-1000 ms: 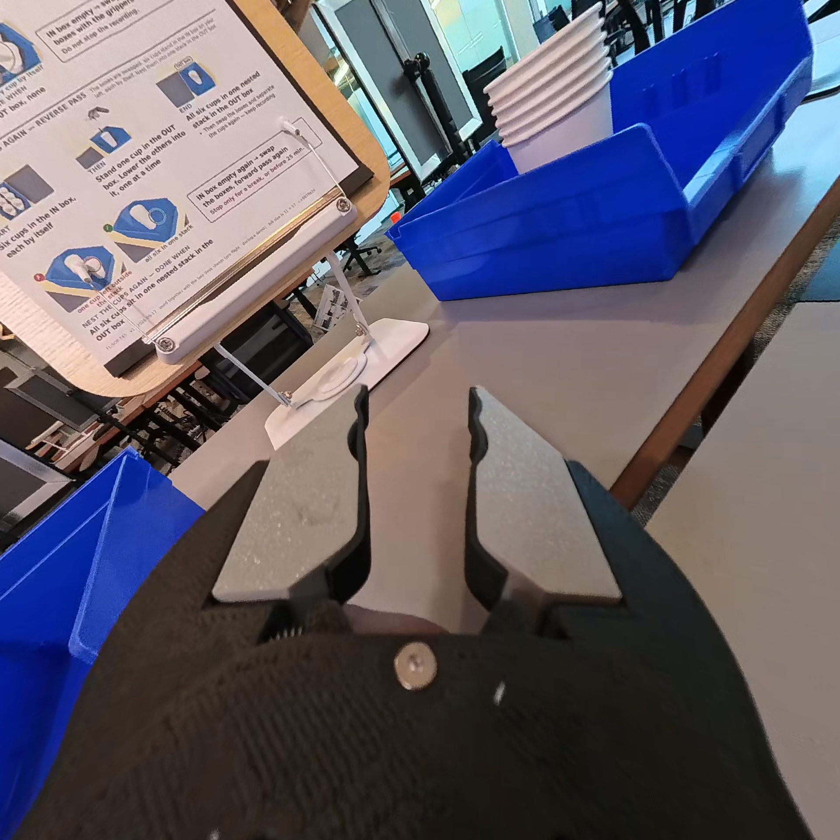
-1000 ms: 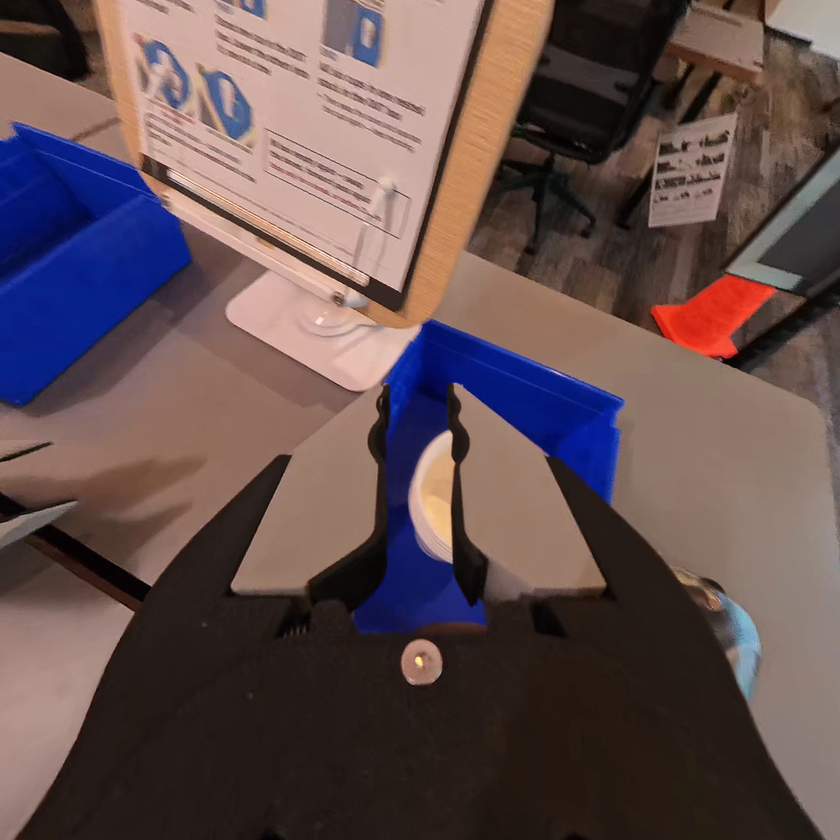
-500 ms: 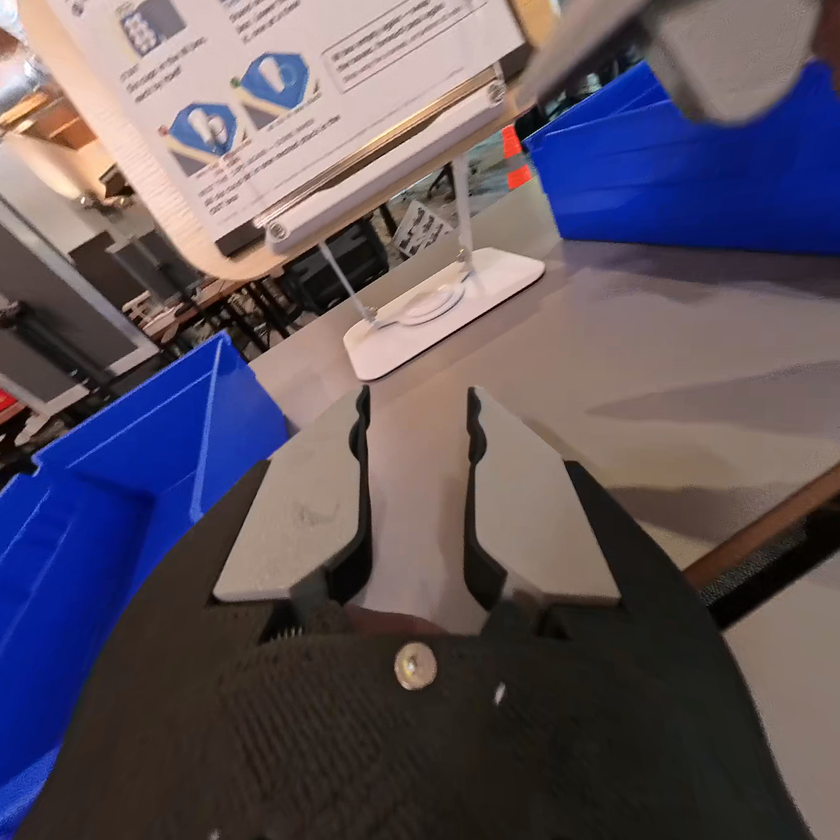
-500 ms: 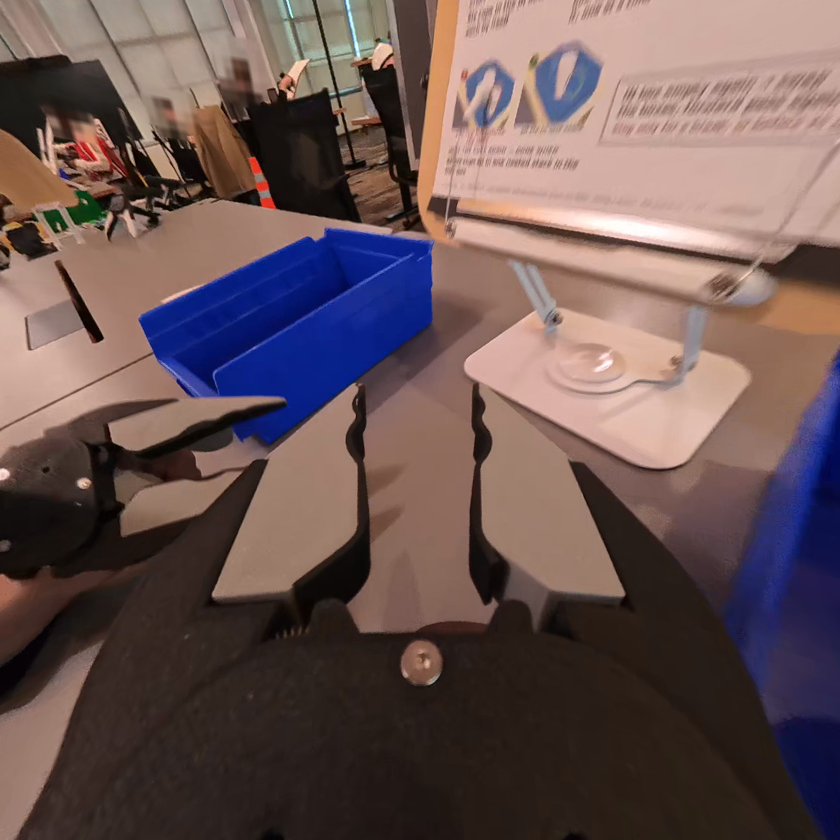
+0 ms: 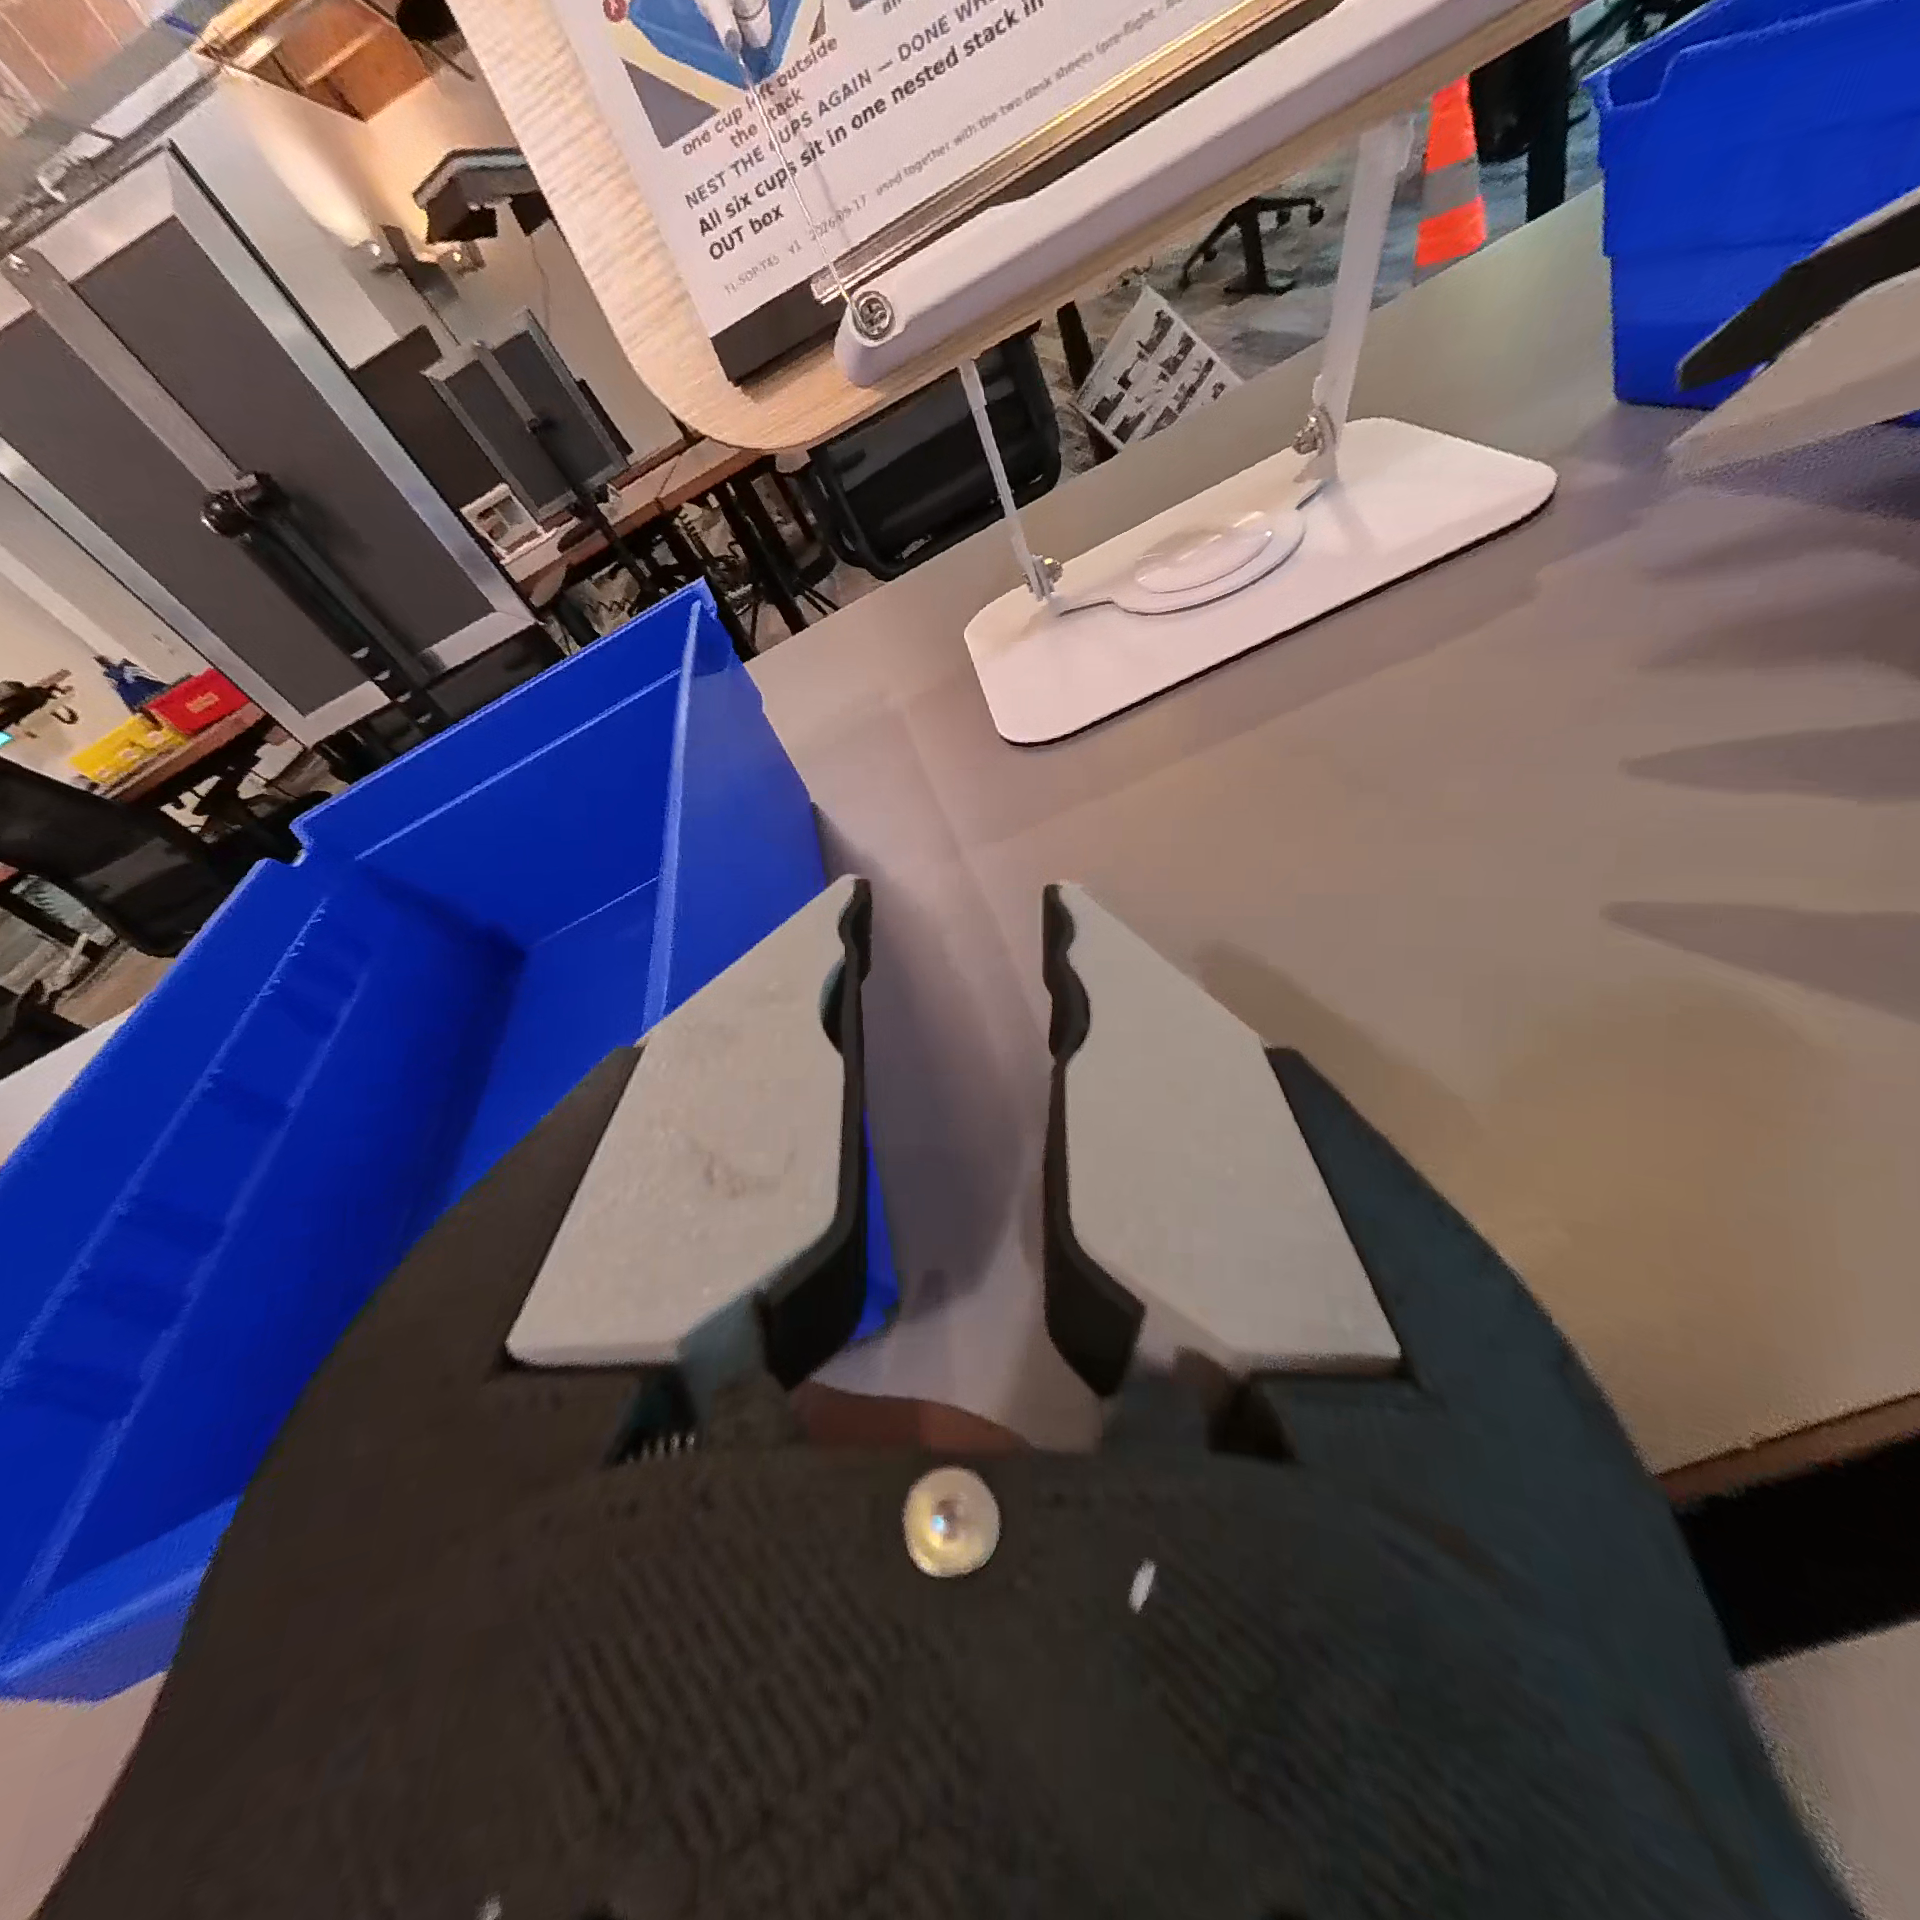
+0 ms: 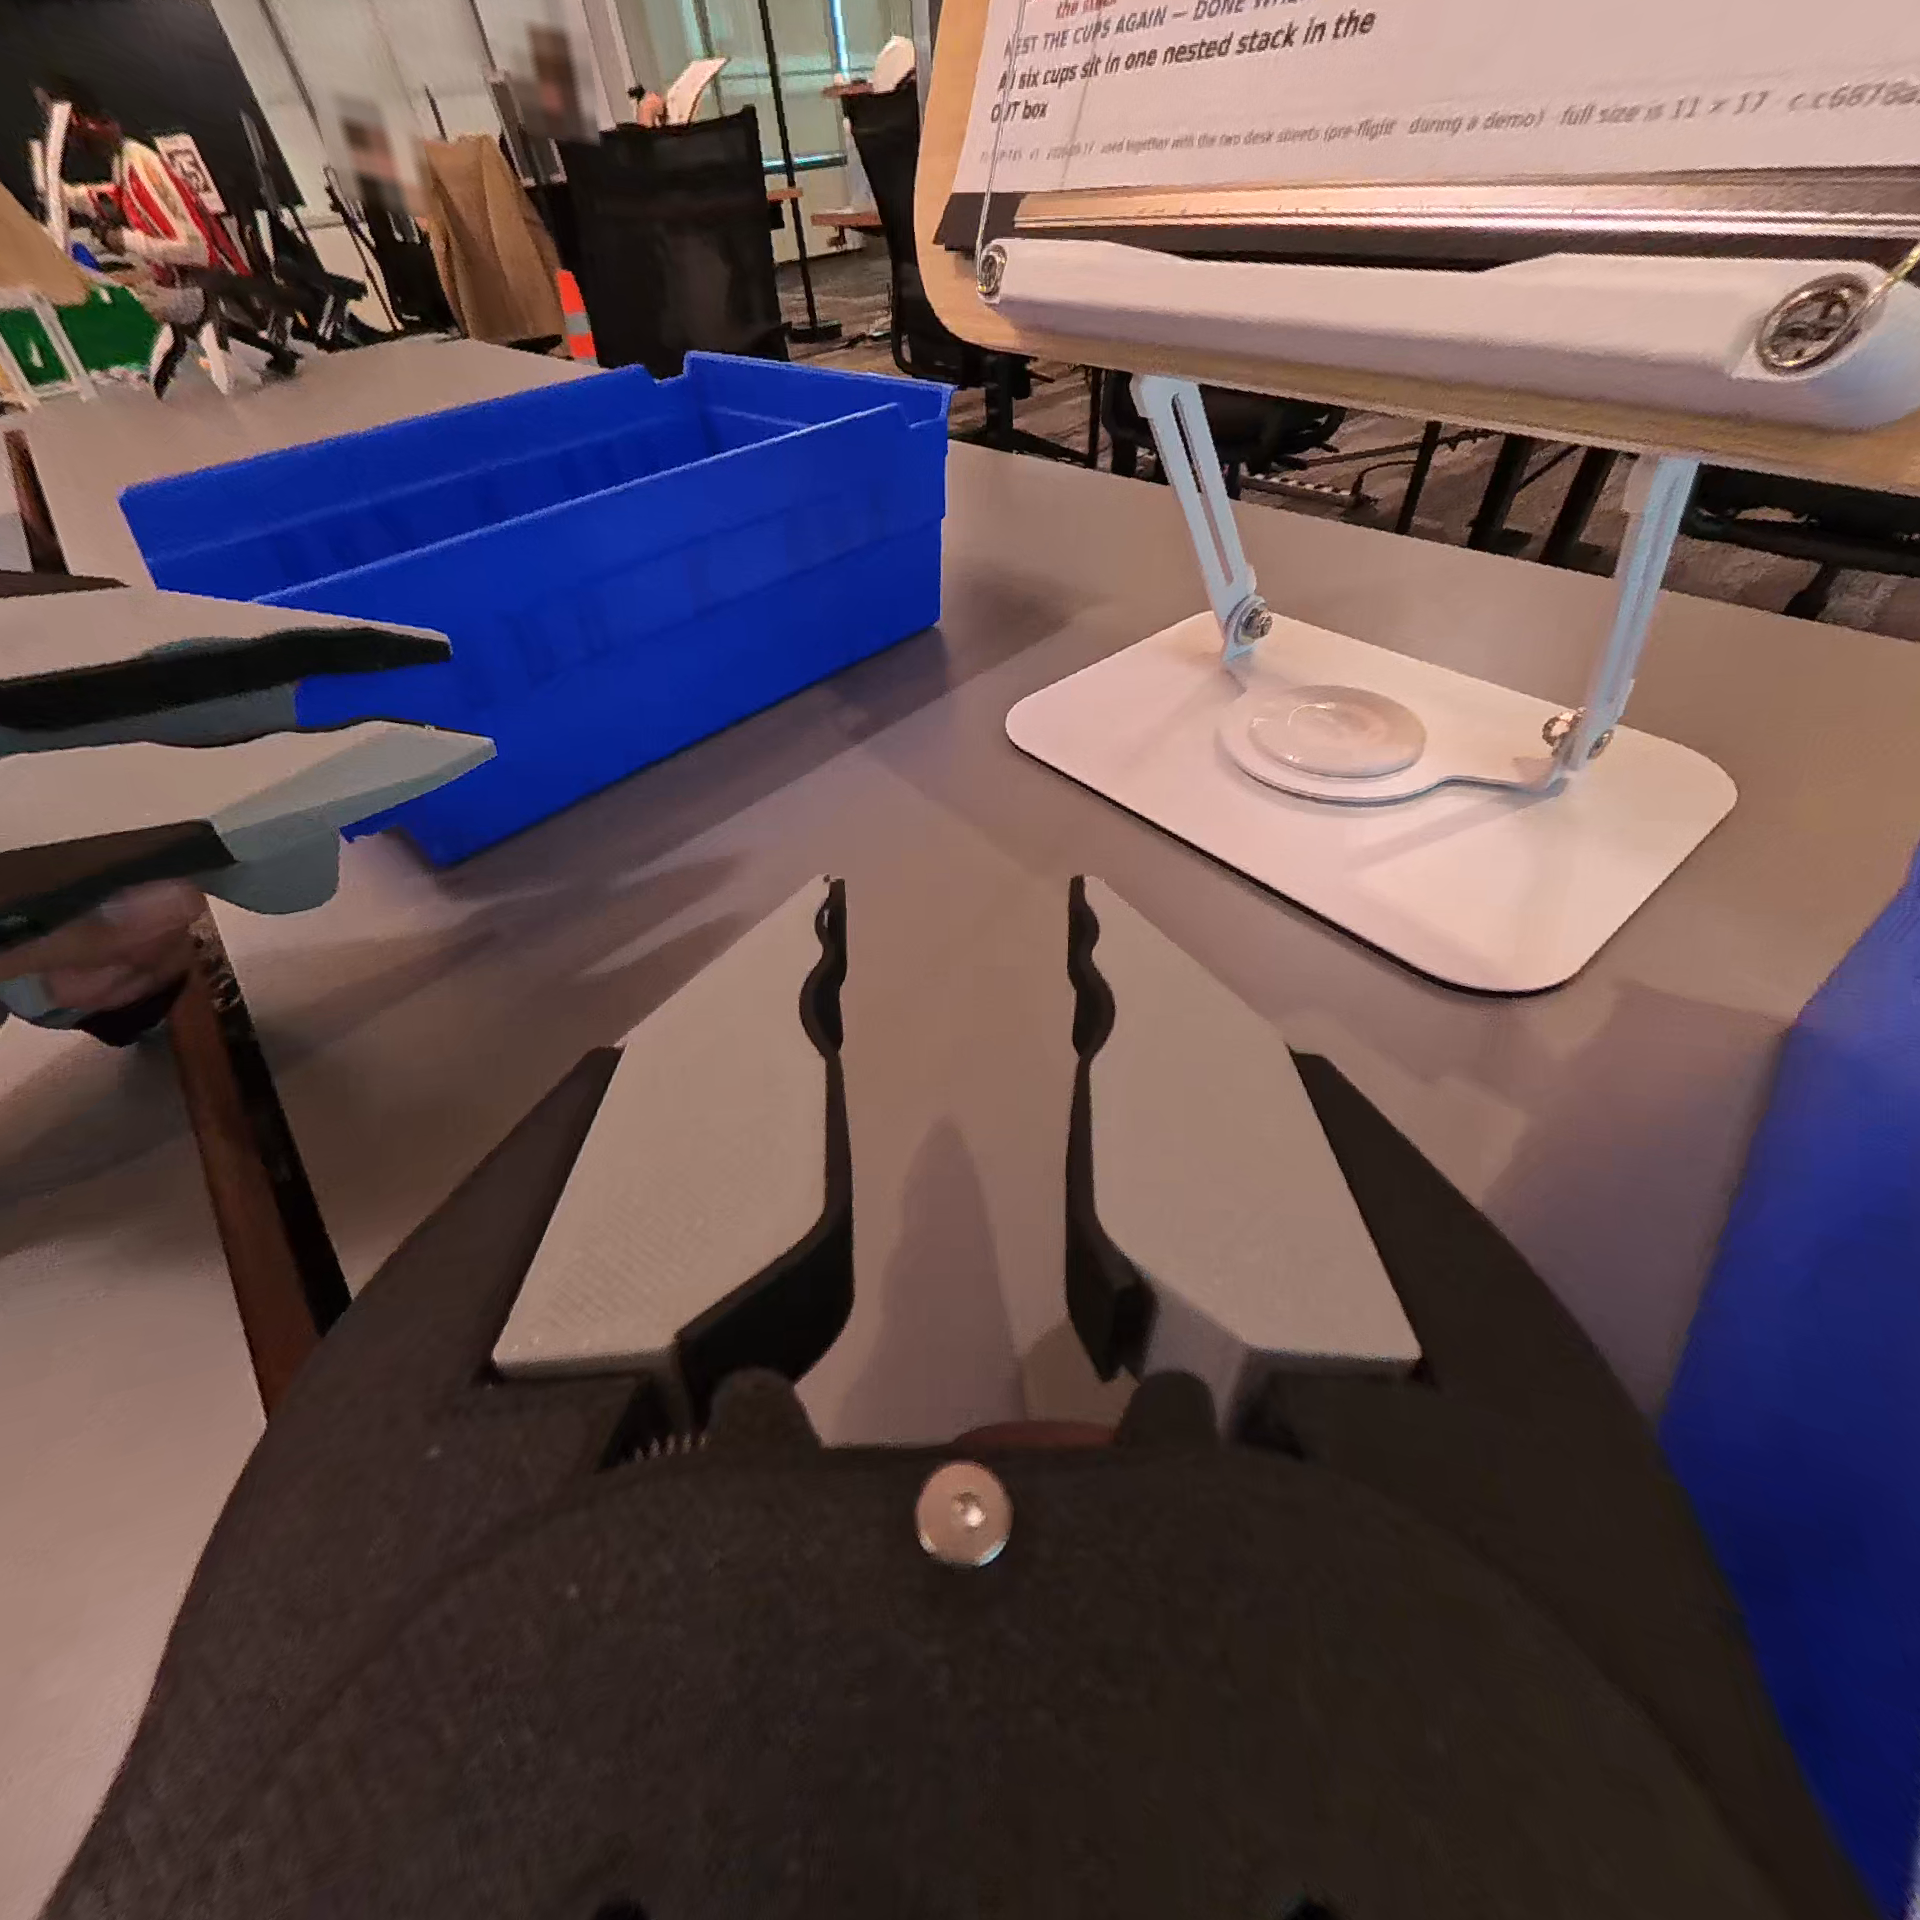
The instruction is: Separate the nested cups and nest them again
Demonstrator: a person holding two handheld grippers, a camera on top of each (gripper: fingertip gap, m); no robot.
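On a grey table (image 6: 1039, 582), two hand-held grippers hover over bare tabletop, and neither holds anything. From the left wrist view, the left gripper (image 5: 951, 914) points toward 12 o'clock with its two grey fingers parted and only table surface showing in the gap between them. At 9 o'clock from it, just beside the left finger, sits an open blue bin (image 5: 312, 1091); the part of its inside that shows holds nothing. At 1 o'clock stands a white document stand (image 5: 1257, 592) carrying a printed instruction sheet (image 5: 831, 135) on a wooden board. At 2 o'clock, near the frame edge, the corner of a second blue bin (image 5: 1756, 208) appears, with the right gripper's grey fingers (image 5: 1808, 343) blurred in front of it.

From the right wrist view, the right gripper (image 6: 956, 904) also points toward 12 o'clock, its fingers released and apart over the table. The first blue bin (image 6: 582, 561) lies at 10 o'clock, well apart from this gripper, and the left gripper (image 6: 457, 696) reaches in from 9 o'clock with its tips close to that bin's near wall. The stand's white base (image 6: 1455, 862) rests at 1 o'clock. A blue wall of the second bin (image 6: 1818, 1351) fills the 3 o'clock edge, just beside the right finger. Cups cannot be seen in either view.
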